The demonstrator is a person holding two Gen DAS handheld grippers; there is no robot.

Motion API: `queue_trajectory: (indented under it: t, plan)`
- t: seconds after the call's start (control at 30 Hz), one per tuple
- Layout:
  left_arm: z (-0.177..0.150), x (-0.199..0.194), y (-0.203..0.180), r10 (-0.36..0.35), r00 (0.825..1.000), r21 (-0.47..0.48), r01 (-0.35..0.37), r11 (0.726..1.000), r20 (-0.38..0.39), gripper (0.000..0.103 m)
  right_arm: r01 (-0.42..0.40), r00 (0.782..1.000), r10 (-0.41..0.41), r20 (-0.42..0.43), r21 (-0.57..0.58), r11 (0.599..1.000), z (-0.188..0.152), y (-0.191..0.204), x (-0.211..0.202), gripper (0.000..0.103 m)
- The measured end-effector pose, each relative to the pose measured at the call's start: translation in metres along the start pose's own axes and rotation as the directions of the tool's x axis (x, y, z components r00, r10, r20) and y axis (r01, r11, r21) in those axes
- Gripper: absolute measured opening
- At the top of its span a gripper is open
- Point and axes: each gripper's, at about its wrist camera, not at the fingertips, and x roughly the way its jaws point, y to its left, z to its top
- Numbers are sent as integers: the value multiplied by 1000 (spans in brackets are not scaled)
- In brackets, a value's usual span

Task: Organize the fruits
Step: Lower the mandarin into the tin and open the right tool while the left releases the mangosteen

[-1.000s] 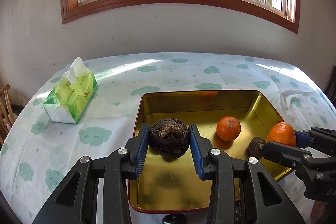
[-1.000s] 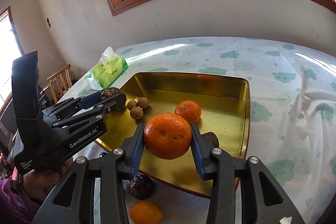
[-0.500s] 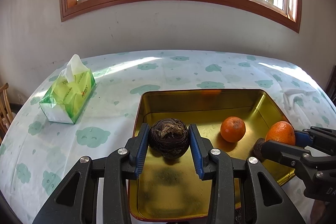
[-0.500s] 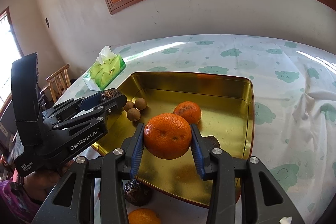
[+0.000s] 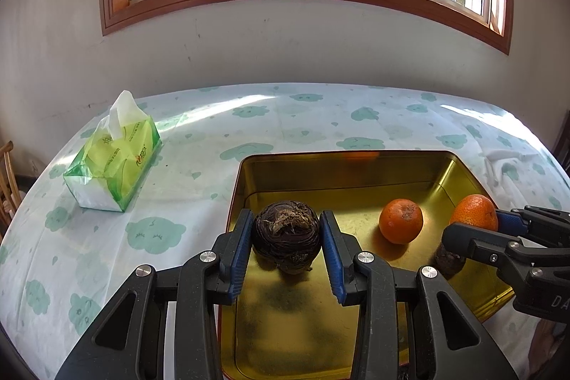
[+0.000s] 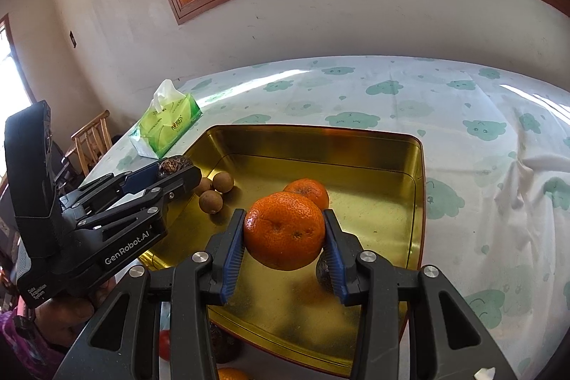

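Note:
My left gripper (image 5: 286, 223) is shut on a dark brown wrinkled fruit (image 5: 286, 239), held above the near left part of the gold tray (image 5: 356, 166). Over the tray's near right part, my right gripper (image 6: 284, 219) is shut on a large orange (image 6: 284, 230). A smaller orange (image 6: 308, 191) and three small brown round fruits (image 6: 213, 193) lie in the tray. Another dark fruit (image 6: 322, 273) sits half hidden behind the right finger. In the right wrist view the left gripper (image 6: 178, 171) stands at the left with its dark fruit (image 6: 174, 164).
A green tissue pack (image 5: 114, 159) lies on the cloud-print tablecloth (image 5: 302, 116), left of the tray. A dark fruit (image 6: 222, 344), an orange (image 6: 231, 373) and something red (image 6: 164, 342) lie outside the tray's near edge. A wooden chair (image 6: 91, 141) stands at the left, with a wall and window behind.
Both grippers have crept slightly forward over the tray, and each still holds its fruit. Nothing in the tray has moved.

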Motion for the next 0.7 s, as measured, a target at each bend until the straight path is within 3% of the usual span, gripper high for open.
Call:
queue_trajectory:
  t: [0.7]
  plan:
    - [4, 11, 6, -2, 1000, 5, 2, 1000, -1, 38, 37, 999, -37, -21, 14, 999, 12, -15, 19, 38]
